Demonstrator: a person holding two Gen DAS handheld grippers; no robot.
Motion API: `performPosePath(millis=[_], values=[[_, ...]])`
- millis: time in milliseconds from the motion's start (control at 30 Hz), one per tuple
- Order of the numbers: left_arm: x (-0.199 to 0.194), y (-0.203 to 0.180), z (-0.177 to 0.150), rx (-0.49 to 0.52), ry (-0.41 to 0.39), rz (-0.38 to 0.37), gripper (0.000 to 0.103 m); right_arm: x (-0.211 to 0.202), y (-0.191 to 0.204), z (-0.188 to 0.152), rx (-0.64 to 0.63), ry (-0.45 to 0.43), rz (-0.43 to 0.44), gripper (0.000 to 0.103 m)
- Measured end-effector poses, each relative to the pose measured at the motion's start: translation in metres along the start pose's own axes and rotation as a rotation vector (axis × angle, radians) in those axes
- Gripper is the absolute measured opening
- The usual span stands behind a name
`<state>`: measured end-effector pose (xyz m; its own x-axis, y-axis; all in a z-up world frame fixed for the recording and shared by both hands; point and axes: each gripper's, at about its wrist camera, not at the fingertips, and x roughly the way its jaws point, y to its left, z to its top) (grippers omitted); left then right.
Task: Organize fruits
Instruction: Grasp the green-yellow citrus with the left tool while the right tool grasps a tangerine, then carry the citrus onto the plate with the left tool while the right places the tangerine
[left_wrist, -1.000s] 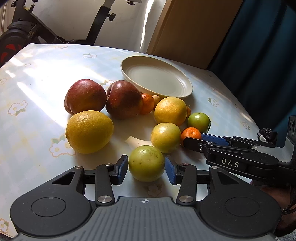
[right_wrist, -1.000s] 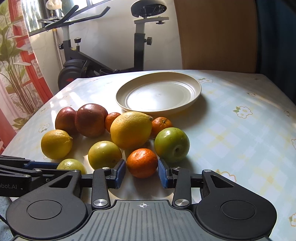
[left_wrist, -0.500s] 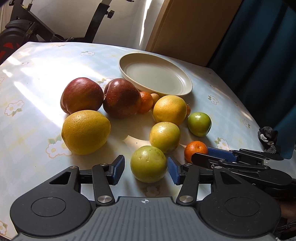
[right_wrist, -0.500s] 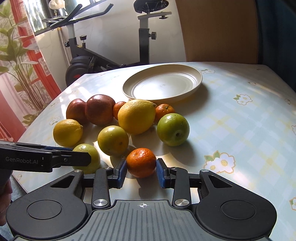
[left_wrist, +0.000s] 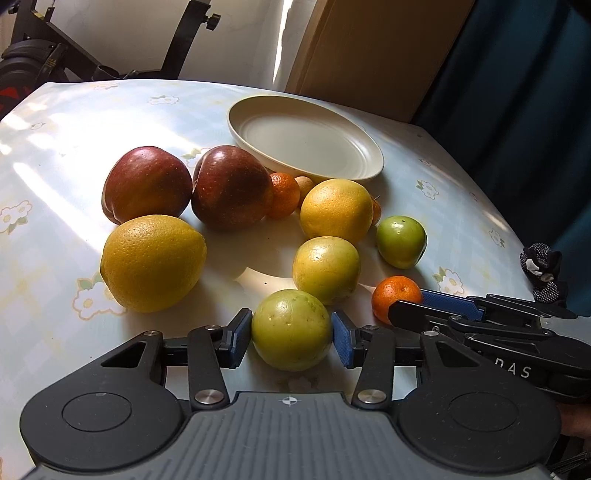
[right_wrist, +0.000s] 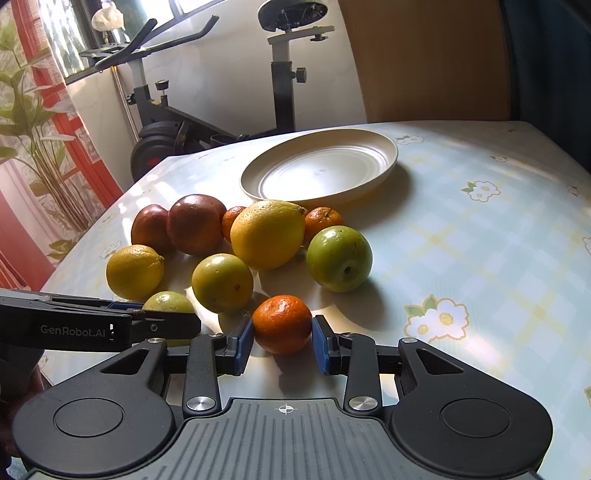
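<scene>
Fingers of left gripper (left_wrist: 291, 338) pinch a yellow-green fruit (left_wrist: 291, 329) on the table (left_wrist: 55, 155); right gripper (right_wrist: 282, 341) clamps a glossy mandarin (right_wrist: 282, 324). Only right view shows 2nd mandarin (right_wrist: 323, 220) behind big orange (right_wrist: 267, 233). Cream plate (right_wrist: 384, 164) w/ nothing on it.

Table (right_wrist: 498, 258) under a pale blue and yellow checked cloth with white flower prints, sunlit in patches, glossy. Behind it, white wall (right_wrist: 229, 74) crossed by a bright streak of light. Black exercise bike (right_wrist: 173, 129) against that wall, saddle and handlebars up, flywheel low. Tan wooden panel (right_wrist: 424, 59) at the far edge of the table. Dark teal curtain (left_wrist: 517, 92) on the right. Window (right_wrist: 66, 33) at upper left, with a red frame (right_wrist: 77, 155) below it and green leafy plant (right_wrist: 22, 122) beside it.
</scene>
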<state>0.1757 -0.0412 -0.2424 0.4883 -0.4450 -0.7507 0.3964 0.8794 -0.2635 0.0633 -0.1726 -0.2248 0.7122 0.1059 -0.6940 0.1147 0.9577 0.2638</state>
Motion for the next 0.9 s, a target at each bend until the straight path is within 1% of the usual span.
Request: performPosePath(millis=[100, 167, 300, 533, 667, 800, 900], values=[[-0.005, 0.002, -0.002, -0.003, -0.013, 0.01, 0.049, -0.001, 0.003, 0.0, -0.008, -0.002, 0.009, 0.031], [-0.011, 0.005, -0.002, -0.011, -0.036, 0.006, 0.049, -0.002, 0.007, 0.001, -0.022, -0.013, 0.018, 0.031], [-0.022, 0.005, -0.003, -0.004, -0.08, 0.025, 0.049, -0.005, 0.015, 0.003, -0.052, -0.029, 0.027, 0.031], [-0.036, 0.005, -0.001, 0.012, -0.129, 0.044, 0.049, -0.012, 0.017, 0.01, -0.052, -0.052, 0.037, 0.031], [-0.043, 0.009, 0.019, 0.034, -0.148, 0.058, 0.049, -0.023, 0.016, 0.028, -0.061, -0.103, 0.048, 0.031], [-0.065, 0.01, 0.05, 0.07, -0.213, 0.085, 0.049, -0.035, 0.014, 0.057, -0.075, -0.173, 0.045, 0.031], [-0.083, 0.013, 0.077, 0.061, -0.265, 0.079, 0.049, -0.043, 0.012, 0.081, -0.098, -0.224, 0.036, 0.031]])
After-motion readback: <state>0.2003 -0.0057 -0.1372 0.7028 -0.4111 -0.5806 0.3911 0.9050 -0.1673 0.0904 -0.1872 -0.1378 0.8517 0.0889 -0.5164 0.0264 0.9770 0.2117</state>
